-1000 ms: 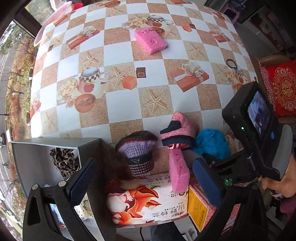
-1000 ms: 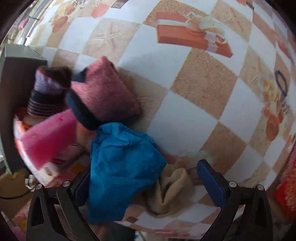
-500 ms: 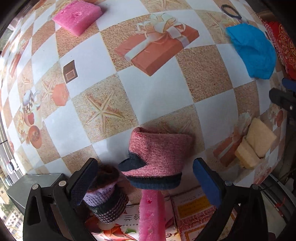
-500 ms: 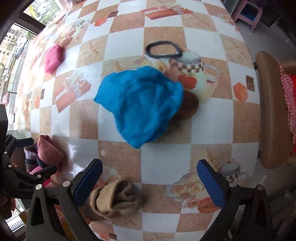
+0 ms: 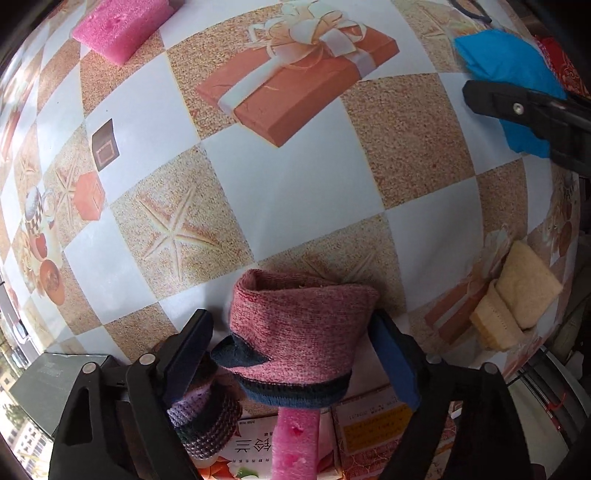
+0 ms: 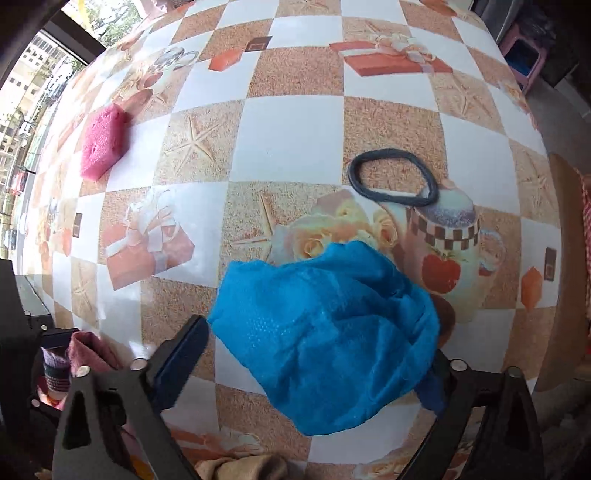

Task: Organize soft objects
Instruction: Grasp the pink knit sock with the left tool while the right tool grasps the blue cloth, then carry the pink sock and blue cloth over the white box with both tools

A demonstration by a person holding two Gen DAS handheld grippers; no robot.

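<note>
Both claws have been narrowing since the half-second-old frames, each now bracketing a soft item that earlier sat ahead of wide-spread fingers.

Left wrist view: left claw [image 5: 295,354] points down at the counter [image 5: 288,177], fingers at 7 and 5 o'clock either side of the pink knit sock [image 5: 299,339] with navy trim. Right pad sits against the sock's edge, left pad just beside it with a sliver of gap; firm pinch — cannot tell. Purple striped knit hat [image 5: 207,421] sits at 7 o'clock, partly behind the left finger. Pink sponge strip [image 5: 295,443] stands at 6 o'clock on printed boxes [image 5: 369,428]. Second pink sponge [image 5: 122,26] lies at 11 o'clock. Beige folded cloth [image 5: 517,299] at 3 o'clock. Blue cloth [image 5: 509,70] at 1 o'clock, with the right claw's black finger across it.

Right wrist view: right claw [image 6: 306,358] points straight down, fingers flanking the blue cloth, crumpled on the counter at centre-low. Cloth edges reach both pads; pressing or only touching — cannot tell. Black hair band [image 6: 391,181] lies at 1 o'clock, apart from the cloth. Pink sponge at 10 o'clock. Sock and hat at 8 o'clock beside the left claw.
</note>
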